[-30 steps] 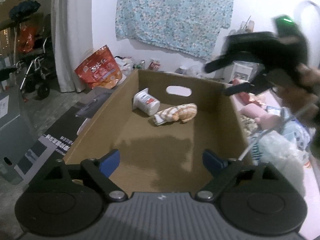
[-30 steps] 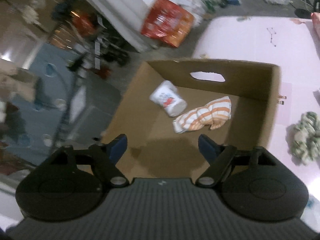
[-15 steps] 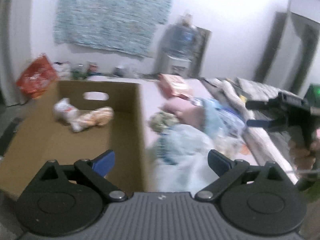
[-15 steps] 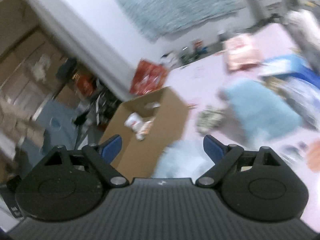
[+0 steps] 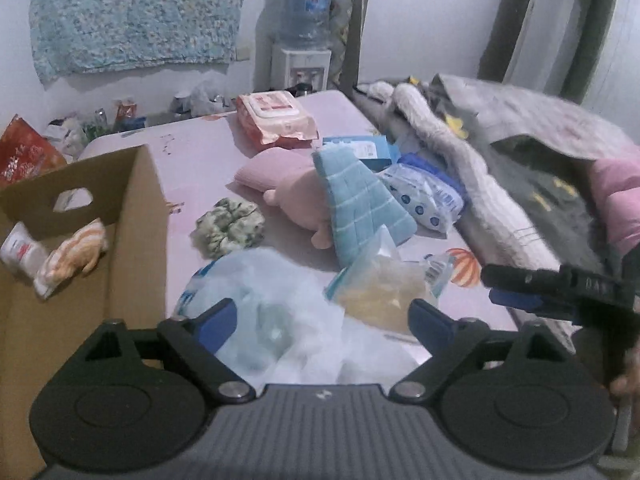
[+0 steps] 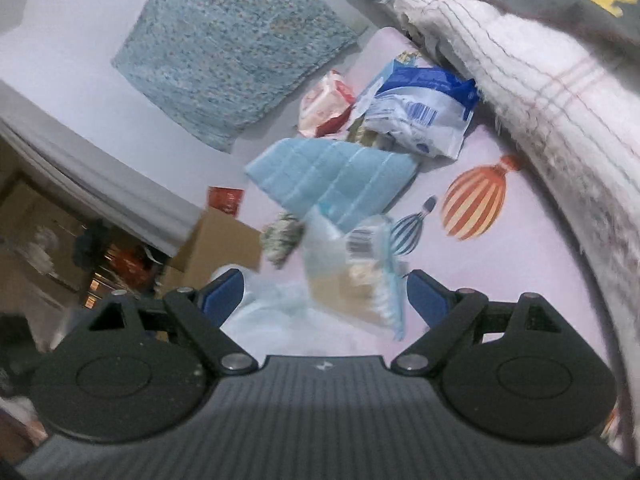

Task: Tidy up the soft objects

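A cardboard box (image 5: 136,216) stands at the left on the pink bed; inside lie an orange-striped cloth (image 5: 74,256) and a white pack (image 5: 20,250). Soft things lie on the bed: a green scrunchie (image 5: 230,226), a pink plush (image 5: 294,196), a blue quilted cloth (image 5: 360,208) (image 6: 332,180), a clear bag with beige stuff (image 5: 380,284) (image 6: 352,276) and a white plastic bag (image 5: 272,312). My left gripper (image 5: 324,322) is open and empty above the white bag. My right gripper (image 6: 324,298) is open and empty over the clear bag; it also shows in the left wrist view (image 5: 552,288).
A red wet-wipes pack (image 5: 274,120), a blue-white packet (image 5: 428,194) and a blue box (image 5: 360,148) lie further back. Grey and white blankets (image 5: 500,160) are heaped at the right. A water dispenser (image 5: 302,40) stands by the wall.
Both grippers swung right, away from above the box, to the pile of things on the bed. Both stayed open and empty.
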The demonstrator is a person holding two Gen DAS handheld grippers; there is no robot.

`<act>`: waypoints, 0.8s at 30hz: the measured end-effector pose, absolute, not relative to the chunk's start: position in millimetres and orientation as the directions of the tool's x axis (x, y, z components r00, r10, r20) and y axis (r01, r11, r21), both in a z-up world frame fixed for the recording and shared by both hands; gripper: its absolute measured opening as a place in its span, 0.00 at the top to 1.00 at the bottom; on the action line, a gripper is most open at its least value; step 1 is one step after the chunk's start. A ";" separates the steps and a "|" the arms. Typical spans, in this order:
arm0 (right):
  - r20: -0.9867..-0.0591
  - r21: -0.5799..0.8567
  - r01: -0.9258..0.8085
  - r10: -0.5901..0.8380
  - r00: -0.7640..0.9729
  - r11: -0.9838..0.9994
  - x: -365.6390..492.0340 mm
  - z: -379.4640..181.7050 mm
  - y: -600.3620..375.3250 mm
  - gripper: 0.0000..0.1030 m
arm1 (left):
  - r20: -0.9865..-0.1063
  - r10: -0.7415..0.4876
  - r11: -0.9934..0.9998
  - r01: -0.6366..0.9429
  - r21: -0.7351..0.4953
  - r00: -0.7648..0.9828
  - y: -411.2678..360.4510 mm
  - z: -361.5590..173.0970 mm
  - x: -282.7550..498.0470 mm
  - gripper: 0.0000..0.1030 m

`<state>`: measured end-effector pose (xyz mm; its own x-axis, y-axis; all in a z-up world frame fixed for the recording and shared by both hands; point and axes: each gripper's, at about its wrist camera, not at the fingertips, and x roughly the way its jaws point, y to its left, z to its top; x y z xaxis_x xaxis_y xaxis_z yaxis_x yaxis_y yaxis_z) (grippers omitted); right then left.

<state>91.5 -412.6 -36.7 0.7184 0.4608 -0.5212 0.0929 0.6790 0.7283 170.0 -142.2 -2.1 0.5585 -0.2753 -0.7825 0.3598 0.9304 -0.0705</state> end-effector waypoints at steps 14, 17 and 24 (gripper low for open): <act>-0.531 0.725 0.076 0.486 0.694 0.684 152.4 -84.5 -396.7 0.58 | -0.878 -0.278 0.927 0.347 -0.140 0.391 -209.6 -49.9 236.6 0.57; -0.521 0.700 0.035 0.477 0.708 0.713 137.9 -78.9 -390.9 0.62 | -0.883 -0.304 0.920 0.353 -0.173 0.359 -213.4 -52.0 237.9 0.52; -0.523 0.487 -0.133 0.410 0.747 0.863 98.5 -50.1 -354.4 0.63 | -0.886 -0.360 0.902 0.350 -0.251 0.293 -212.2 -51.6 232.0 0.31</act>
<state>98.5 -354.4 -50.1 0.7471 0.4101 -0.5231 -0.1330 0.8633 0.4869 232.0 -212.2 -51.6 0.2927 -0.3599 -0.8859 0.3503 0.9024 -0.2509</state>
